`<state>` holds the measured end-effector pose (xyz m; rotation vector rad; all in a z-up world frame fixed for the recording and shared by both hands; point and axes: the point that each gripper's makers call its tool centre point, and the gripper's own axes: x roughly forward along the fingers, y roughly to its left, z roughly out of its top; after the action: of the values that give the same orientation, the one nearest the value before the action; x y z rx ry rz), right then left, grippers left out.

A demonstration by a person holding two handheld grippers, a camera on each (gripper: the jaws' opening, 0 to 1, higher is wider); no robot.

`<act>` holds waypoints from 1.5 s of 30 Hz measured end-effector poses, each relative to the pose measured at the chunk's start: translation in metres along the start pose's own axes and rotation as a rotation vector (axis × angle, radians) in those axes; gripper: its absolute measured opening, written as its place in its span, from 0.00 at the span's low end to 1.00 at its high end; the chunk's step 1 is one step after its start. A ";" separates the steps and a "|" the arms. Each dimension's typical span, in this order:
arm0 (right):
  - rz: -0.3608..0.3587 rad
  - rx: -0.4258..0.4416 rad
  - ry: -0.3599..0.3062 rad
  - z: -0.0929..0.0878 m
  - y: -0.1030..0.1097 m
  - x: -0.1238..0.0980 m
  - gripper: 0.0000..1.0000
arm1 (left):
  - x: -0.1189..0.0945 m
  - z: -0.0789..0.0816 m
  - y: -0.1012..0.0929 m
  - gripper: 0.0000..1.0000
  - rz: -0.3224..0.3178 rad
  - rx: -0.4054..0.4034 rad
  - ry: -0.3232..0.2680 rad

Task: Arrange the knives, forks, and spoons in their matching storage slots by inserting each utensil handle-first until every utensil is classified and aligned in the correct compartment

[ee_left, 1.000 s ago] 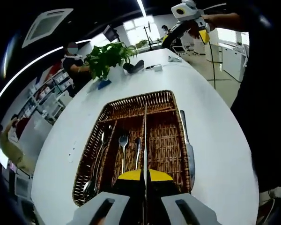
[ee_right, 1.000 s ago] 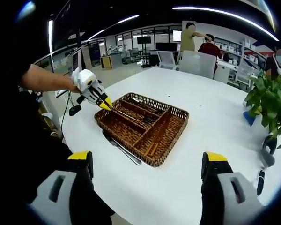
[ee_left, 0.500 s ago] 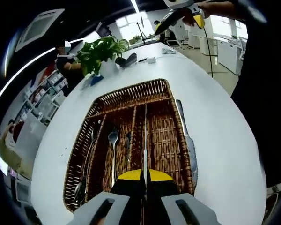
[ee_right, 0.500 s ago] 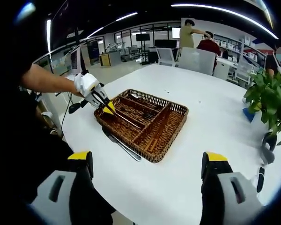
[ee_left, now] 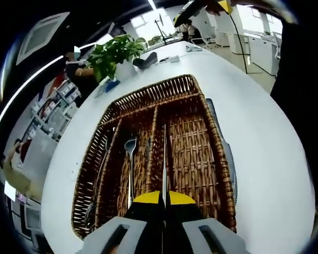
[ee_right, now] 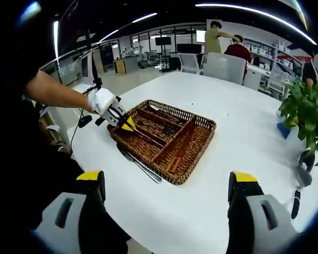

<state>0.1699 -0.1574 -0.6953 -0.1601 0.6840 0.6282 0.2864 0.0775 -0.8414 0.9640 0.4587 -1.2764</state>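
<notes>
White table [ee_right: 238, 137], round-edged, bearing all listed below.

Wicker tray [ee_left: 193, 153], long slots side by side; landmark for all entries.

Plant [ee_left: 116, 53], beyond the tray's far end. Not part of the task.

Left gripper [ee_left: 164, 197], over the tray's near end, jaws pinched tight on a knife [ee_left: 164, 159] held edge-on, running straight out along a slot. Seen from the right gripper view, it is low at the tray's near-left rim.

Right gripper [ee_right: 167, 198], well apart from the tray, jaws spread wide, nothing held.

Second knife [ee_left: 225, 153], on the table, just beside the tray's right wall, unsorted.

Spoon [ee_left: 130, 164], in a slot left of the held knife; more utensils in the leftmost slots, type unclear.

Handling note: judged mid-placement. Keep the knife parallel to the dividers, lower it flat, and release only once it is bedded.
</notes>
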 end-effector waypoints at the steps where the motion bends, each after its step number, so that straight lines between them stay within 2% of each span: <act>1: 0.000 -0.002 0.002 0.000 0.001 0.000 0.98 | 0.001 0.001 -0.001 0.00 -0.004 0.001 -0.002; 5: 0.000 -0.002 0.005 -0.001 0.001 0.001 0.98 | 0.006 0.000 -0.005 0.01 -0.015 0.028 0.007; 9: 0.000 -0.002 0.008 -0.002 0.002 0.001 0.98 | 0.009 -0.004 -0.004 0.01 -0.013 -0.003 0.017; 11: -0.001 -0.003 0.008 -0.002 0.002 0.001 0.98 | 0.010 -0.004 -0.005 0.01 0.001 0.046 0.027; 14: 0.002 -0.004 0.012 -0.004 0.004 0.002 0.98 | 0.011 -0.005 -0.010 0.03 -0.005 0.050 0.037; 15: 0.003 -0.006 0.015 -0.004 0.004 0.001 0.98 | 0.012 -0.012 -0.015 0.03 -0.035 0.035 0.078; 16: 0.002 -0.009 0.015 -0.004 0.004 0.001 0.98 | 0.013 -0.015 -0.018 0.04 -0.048 0.032 0.089; 17: 0.003 -0.009 0.015 -0.004 0.005 0.001 0.98 | 0.013 -0.011 -0.013 0.04 -0.016 0.028 0.065; 19: 0.004 -0.010 0.014 -0.003 0.005 0.001 0.98 | 0.014 -0.011 -0.014 0.05 -0.028 0.003 0.072; 24: 0.004 -0.012 0.014 -0.003 0.005 0.001 0.98 | 0.009 -0.007 -0.016 0.12 -0.030 -0.004 0.065; 29: 0.010 -0.021 0.012 -0.001 0.007 0.003 0.98 | 0.007 -0.008 -0.016 0.14 -0.023 -0.017 0.063; 33: 0.008 -0.028 0.004 0.004 0.006 0.002 0.99 | -0.002 0.000 -0.006 0.13 0.025 -0.078 0.027; 34: 0.007 -0.030 0.002 0.005 0.006 0.002 0.99 | -0.007 0.003 -0.005 0.13 0.030 -0.130 0.016; 37: 0.004 -0.033 -0.006 0.008 0.005 0.001 0.99 | -0.019 0.009 0.002 0.14 0.064 -0.209 -0.024; 38: 0.004 -0.035 -0.008 0.009 0.005 0.001 0.99 | -0.023 0.009 0.004 0.18 0.078 -0.221 -0.035; 39: 0.003 -0.038 -0.009 0.010 0.005 0.000 0.99 | -0.029 0.009 0.013 0.24 0.128 -0.248 -0.047; 40: 0.003 -0.042 -0.010 0.011 0.004 0.000 0.99 | -0.033 0.008 0.015 0.31 0.138 -0.287 -0.057; 41: 0.003 -0.044 -0.012 0.012 0.004 0.000 0.99 | -0.040 0.009 0.019 0.35 0.148 -0.350 -0.082; 45: 0.003 -0.053 -0.025 0.018 0.003 0.000 0.99 | -0.064 0.008 0.032 0.45 0.208 -0.472 -0.141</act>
<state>0.1779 -0.1487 -0.6813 -0.2002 0.6443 0.6508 0.2975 0.1084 -0.7770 0.5052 0.5063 -0.9794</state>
